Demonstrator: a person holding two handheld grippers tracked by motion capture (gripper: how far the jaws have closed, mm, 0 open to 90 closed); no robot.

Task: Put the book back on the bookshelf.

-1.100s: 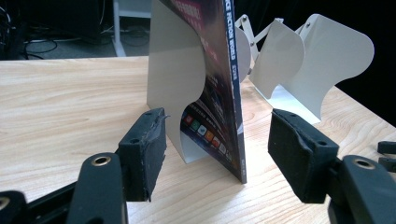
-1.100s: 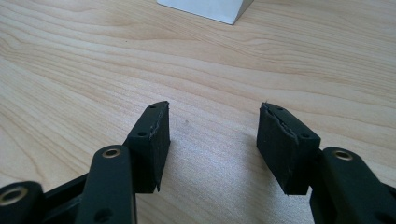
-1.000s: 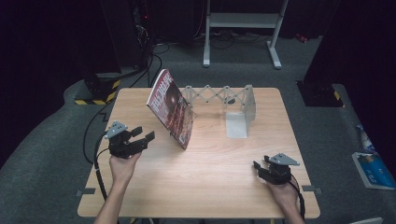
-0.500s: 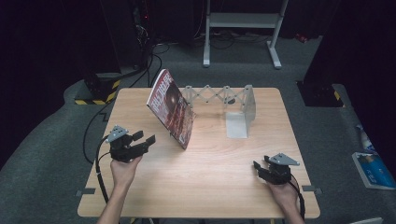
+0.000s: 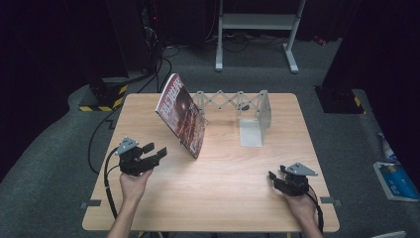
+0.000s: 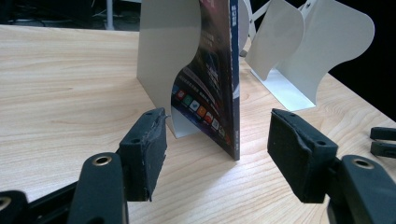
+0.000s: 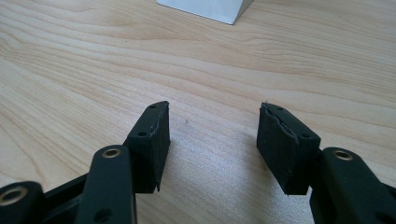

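A pale wood worktop (image 5: 223,198) fills the middle of the frame. At its upper centre a magazine (image 5: 181,115) stands tilted against a white expanding bookend rack (image 5: 237,106), whose flat base plate (image 5: 251,133) lies on the wood.

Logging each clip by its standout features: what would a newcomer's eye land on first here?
First, the dark red glossy magazine standing tilted against a white metal bookend at the far left of the light wooden table. Behind it a grey accordion-style expanding rack runs right to a second white bookend. Near the front edge, the left gripper and right gripper sit open, holding nothing.
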